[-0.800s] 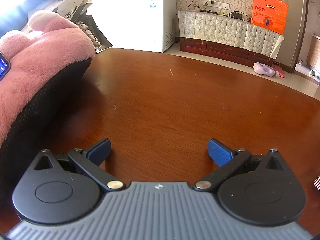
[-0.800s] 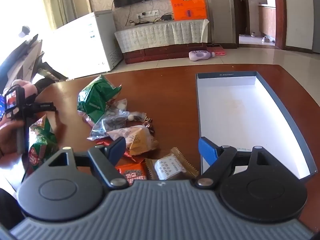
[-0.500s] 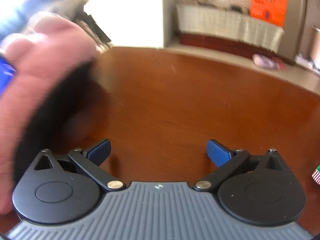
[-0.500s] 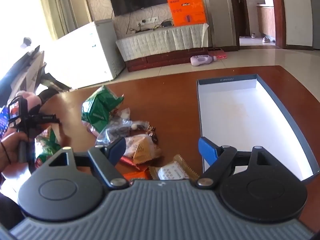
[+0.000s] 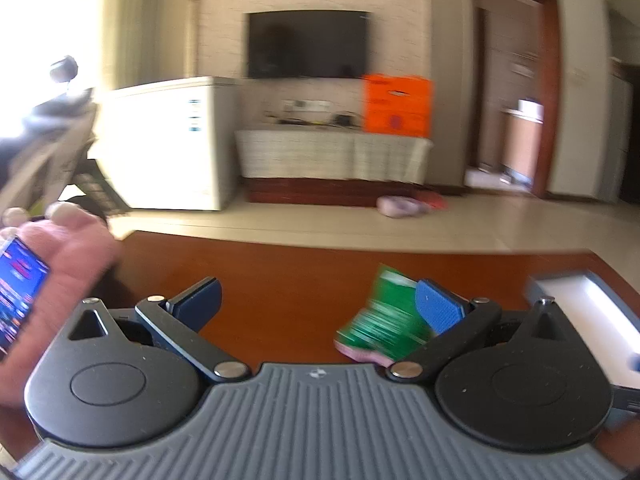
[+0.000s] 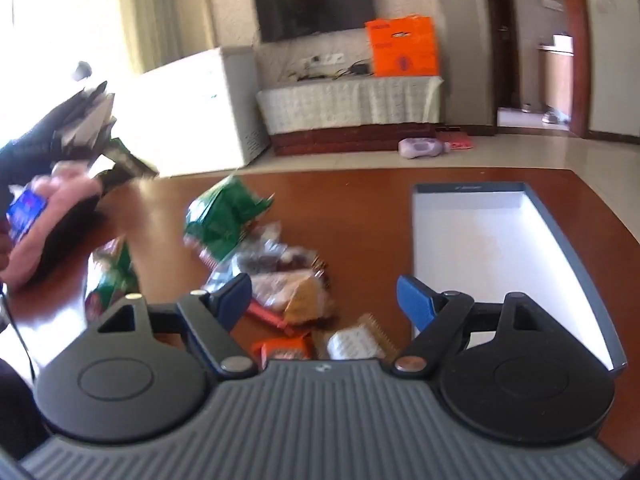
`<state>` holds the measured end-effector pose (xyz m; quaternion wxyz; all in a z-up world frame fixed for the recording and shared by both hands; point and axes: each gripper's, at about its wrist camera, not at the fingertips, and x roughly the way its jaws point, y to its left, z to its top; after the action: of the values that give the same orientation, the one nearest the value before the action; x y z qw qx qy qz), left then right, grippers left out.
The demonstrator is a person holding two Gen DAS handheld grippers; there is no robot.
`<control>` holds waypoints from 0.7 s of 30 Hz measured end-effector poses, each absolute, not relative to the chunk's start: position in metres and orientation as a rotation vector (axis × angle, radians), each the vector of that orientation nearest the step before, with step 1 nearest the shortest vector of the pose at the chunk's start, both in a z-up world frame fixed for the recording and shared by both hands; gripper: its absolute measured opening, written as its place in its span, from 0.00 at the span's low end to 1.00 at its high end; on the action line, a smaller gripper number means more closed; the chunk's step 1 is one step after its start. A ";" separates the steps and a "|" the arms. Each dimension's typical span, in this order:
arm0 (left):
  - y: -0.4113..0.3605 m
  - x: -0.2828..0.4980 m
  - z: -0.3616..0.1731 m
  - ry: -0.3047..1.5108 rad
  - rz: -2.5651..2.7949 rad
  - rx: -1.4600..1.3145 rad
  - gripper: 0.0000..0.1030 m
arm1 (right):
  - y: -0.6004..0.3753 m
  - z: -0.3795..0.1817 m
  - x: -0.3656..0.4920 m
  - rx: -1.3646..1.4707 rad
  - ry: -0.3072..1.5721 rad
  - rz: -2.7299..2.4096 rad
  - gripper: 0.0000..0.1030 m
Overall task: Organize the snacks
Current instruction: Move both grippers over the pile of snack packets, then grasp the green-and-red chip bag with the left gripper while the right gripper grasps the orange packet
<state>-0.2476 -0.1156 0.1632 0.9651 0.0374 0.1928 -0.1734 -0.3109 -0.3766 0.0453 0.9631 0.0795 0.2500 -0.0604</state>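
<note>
A heap of snack packets lies on the brown table (image 6: 360,200): a big green bag (image 6: 222,216), clear packets (image 6: 276,260), a tan packet (image 6: 304,300), an orange one (image 6: 286,350) and a white biscuit pack (image 6: 354,340). My right gripper (image 6: 324,300) is open above the heap's near side. An open white box with a grey rim (image 6: 492,240) lies to the right. In the blurred left wrist view my left gripper (image 5: 318,300) is open and empty, with the green bag (image 5: 384,320) by its right finger and the box (image 5: 592,304) at far right.
A pink-sleeved arm with a phone (image 5: 20,300) is at the table's left; it also shows in the right wrist view (image 6: 48,216). Another green packet (image 6: 112,280) lies beside it. Beyond the table are a white freezer (image 6: 192,108), a TV cabinet (image 6: 348,108) and an orange box (image 6: 400,46).
My left gripper has swung right and tilted up, bringing the green bag and the box into view. My right gripper has lifted back slightly. Both stay open.
</note>
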 end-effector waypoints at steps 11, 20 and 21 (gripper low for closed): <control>-0.170 -0.348 0.077 0.429 -0.418 0.188 1.00 | -0.336 0.018 -0.303 0.043 0.654 0.067 0.69; -0.159 -0.324 0.071 0.504 -0.348 0.128 1.00 | -0.339 0.005 -0.286 0.053 0.695 0.021 0.63; -0.157 -0.322 0.070 0.505 -0.336 0.128 1.00 | -0.339 0.004 -0.283 0.053 0.702 0.005 0.63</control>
<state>-0.3225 -0.1572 0.0702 0.9523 0.0628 0.2485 -0.1654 -0.2830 -0.3394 0.0041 0.9387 0.0258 0.3437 0.0025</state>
